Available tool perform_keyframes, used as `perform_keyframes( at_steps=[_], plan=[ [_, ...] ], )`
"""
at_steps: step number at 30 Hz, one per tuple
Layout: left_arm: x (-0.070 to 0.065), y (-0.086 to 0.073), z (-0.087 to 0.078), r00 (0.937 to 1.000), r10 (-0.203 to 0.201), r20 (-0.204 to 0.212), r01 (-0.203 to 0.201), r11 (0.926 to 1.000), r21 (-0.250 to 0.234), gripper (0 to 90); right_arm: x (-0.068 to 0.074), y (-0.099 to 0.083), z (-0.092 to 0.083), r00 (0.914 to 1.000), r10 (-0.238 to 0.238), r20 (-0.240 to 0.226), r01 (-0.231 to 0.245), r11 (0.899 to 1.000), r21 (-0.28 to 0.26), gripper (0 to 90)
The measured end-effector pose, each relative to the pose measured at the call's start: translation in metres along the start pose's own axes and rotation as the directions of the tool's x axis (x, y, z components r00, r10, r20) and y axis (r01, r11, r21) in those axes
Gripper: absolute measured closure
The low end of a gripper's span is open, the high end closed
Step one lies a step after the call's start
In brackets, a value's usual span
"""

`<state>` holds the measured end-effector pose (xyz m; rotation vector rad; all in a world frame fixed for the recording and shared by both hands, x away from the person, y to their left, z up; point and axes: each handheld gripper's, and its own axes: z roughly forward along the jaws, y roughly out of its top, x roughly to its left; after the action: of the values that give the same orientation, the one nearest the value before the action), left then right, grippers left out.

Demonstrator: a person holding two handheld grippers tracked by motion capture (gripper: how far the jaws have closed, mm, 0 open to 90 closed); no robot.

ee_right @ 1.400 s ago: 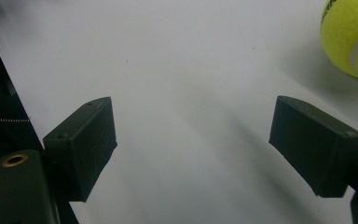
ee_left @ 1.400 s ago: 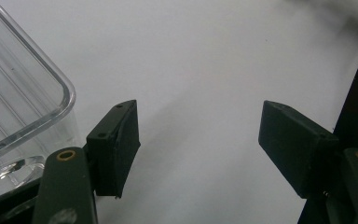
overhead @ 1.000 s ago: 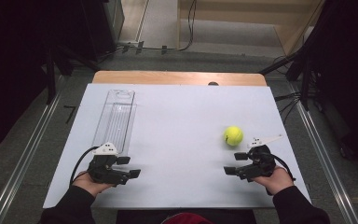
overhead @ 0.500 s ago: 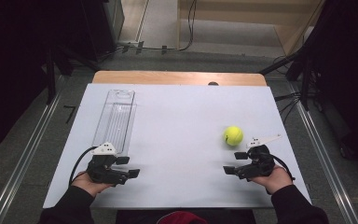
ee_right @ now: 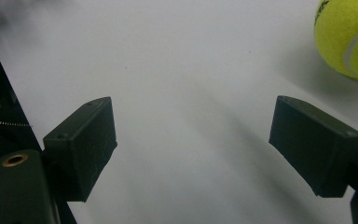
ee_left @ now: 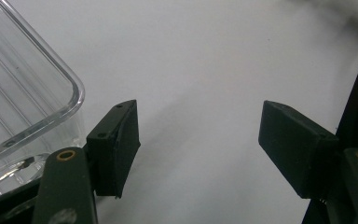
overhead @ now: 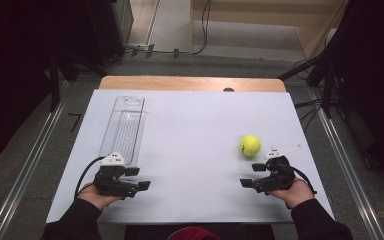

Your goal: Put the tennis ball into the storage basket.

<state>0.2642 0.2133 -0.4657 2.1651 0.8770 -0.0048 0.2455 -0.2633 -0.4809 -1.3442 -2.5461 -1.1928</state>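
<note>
Tennis ball (overhead: pixel 250 145) sits free on the white bench (overhead: pixel 195 135), right half, just ahead of the right gripper (overhead: pixel 246 183) and apart from it. In the right gripper view the ball (ee_right: pixel 349 37) lies off to the upper right, outside the gap between the fingers (ee_right: pixel 81 144), which stand apart with nothing between them.

Clear plastic tray (overhead: pixel 124 127) lies lengthwise on the left half of the bench, well apart from the ball. Its near corner (ee_left: pixel 32 98) is just beside the left gripper (overhead: pixel 141 186), whose fingers (ee_left: pixel 116 144) are also spread and empty.

Judgement: pick not yet begun; both hands rest low near the bench's near edge, grippers pointing inward. Likely step in hand is the approach to the ball. Next move calls for swinging the right gripper toward the ball until it lies centred between the fingers, then closing. A round ball may roll if nudged by one finger first.
</note>
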Motion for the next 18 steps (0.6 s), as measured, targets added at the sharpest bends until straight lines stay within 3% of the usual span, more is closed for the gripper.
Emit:
perform_keyframes(
  at_steps=[18],
  plan=[
    [-0.0058,-0.0005,-0.0014,1.0,0.002,0.005,-0.002,1.0,-0.008,29.6,-0.0009,0.0025,-0.0012,0.9998,0.002,0.018,-0.002,1.0,-0.001,12.7]
  ],
)
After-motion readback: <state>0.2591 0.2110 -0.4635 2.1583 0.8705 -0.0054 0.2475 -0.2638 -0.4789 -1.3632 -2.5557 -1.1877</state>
